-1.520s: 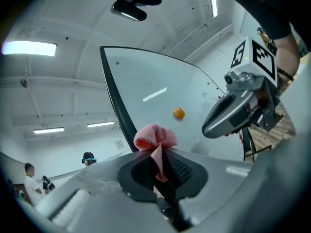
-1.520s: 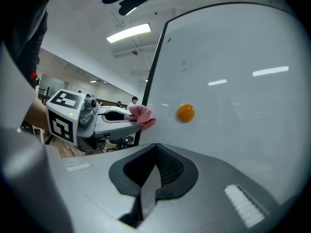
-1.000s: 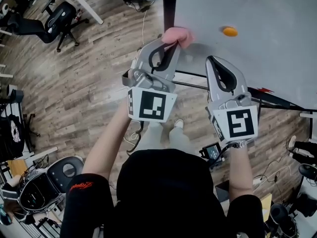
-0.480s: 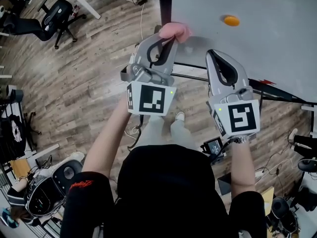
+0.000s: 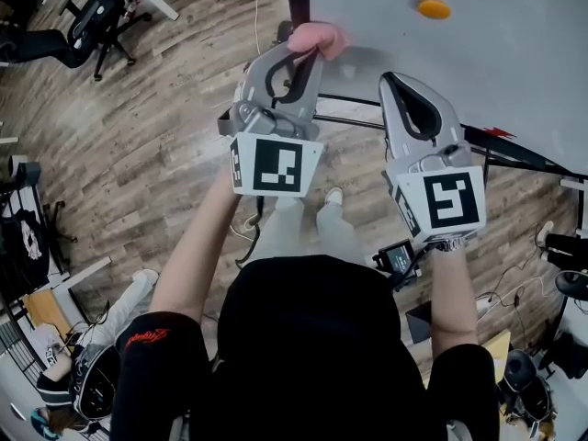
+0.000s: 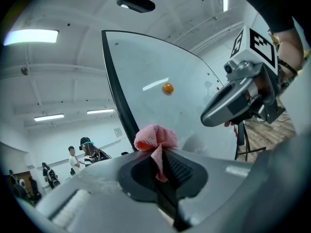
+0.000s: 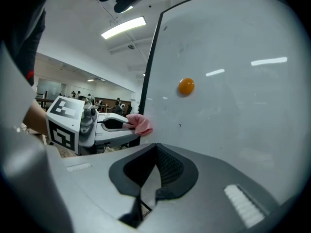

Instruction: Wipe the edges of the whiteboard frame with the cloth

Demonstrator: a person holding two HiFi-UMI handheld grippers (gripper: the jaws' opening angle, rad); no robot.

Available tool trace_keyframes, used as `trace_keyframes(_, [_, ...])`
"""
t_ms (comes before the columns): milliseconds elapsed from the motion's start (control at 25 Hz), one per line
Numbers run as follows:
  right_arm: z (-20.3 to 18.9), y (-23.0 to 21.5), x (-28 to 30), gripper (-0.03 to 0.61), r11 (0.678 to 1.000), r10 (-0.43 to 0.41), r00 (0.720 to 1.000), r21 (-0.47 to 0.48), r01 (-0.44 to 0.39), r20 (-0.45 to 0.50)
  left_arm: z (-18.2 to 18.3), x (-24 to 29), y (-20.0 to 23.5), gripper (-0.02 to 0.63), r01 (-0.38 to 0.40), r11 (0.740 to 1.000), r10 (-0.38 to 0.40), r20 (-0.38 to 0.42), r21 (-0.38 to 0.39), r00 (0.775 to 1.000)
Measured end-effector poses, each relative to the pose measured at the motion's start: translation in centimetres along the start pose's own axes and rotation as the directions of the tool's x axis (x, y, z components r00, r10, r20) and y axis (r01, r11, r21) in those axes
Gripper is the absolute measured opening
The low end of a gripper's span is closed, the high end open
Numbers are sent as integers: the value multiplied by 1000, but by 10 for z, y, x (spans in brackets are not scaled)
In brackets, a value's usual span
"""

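One cloth (image 6: 154, 139) in left tongs (image 6: 161, 154); right tongs (image 7: 156, 148) closed, empty.

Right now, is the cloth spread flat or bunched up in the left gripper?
Bunched up. The pink cloth is a crumpled wad sticking out of the left gripper, with a thin tail pinched between its shut fingers.
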State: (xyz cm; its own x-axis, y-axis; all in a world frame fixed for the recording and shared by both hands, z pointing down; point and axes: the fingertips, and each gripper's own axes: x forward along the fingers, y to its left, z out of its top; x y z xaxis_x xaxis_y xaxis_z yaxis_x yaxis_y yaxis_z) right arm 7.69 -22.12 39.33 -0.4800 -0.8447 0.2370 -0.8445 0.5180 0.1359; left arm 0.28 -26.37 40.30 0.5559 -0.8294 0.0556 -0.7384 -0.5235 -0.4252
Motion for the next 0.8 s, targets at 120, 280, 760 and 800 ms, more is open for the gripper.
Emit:
trace_keyframes(120, [-4, 1, 0, 2, 1000, 1, 1000, 6, -1, -6, -2, 0, -2, 17, 3, 1000, -3, -2, 6, 1000])
trace_keyframes(280, [-10, 4, -1, 2, 1000, 4, 1000, 7, -4, -13, -9, -2, -6, 17, 8, 1000, -8, -16, 1, 1000])
trace_keyframes(760, [-33, 4, 5, 2, 999, 12, 999, 30, -11, -46, -32, 4, -13, 16, 12, 1000, -13, -57, -18, 998])
trace_keyframes(800, [-35, 4, 5, 2, 1000, 12, 999, 30, -10, -49, -32, 4, -14, 17, 13, 1000, -14, -56, -15, 998])
